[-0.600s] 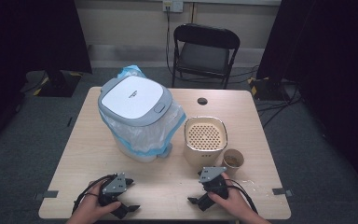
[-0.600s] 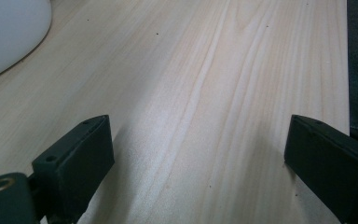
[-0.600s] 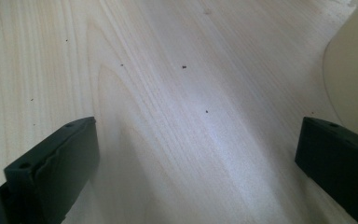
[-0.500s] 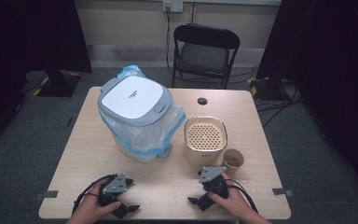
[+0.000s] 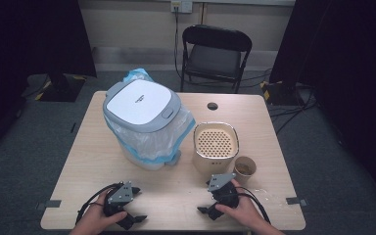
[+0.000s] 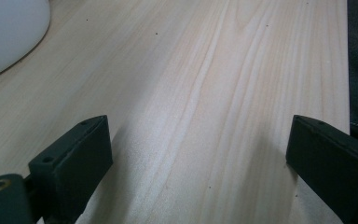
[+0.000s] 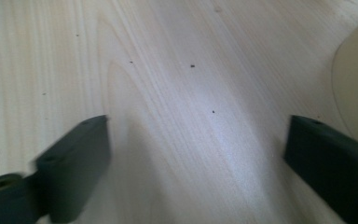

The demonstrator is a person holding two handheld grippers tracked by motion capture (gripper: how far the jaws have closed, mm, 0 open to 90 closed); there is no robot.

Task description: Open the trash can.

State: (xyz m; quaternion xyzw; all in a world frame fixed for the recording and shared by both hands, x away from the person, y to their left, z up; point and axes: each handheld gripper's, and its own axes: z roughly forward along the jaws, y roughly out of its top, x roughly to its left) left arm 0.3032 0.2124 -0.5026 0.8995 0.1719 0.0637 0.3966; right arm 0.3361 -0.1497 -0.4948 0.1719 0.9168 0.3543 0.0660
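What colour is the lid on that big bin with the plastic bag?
The bin's square lid is white with a grey rim, clearest in the high view.

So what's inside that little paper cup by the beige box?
The paper cup beside the beige box holds something brownish, seen from above. Whether it is liquid or grains, and how deep it goes, cannot be told; the cup wall hides that.

Grey carpet floor [image 5: 39,147]; black folding chair [image 5: 215,54] behind wooden bench [image 5: 269,127]; dark curtains [image 5: 34,34], apparently; wall outlet [image 5: 181,6].
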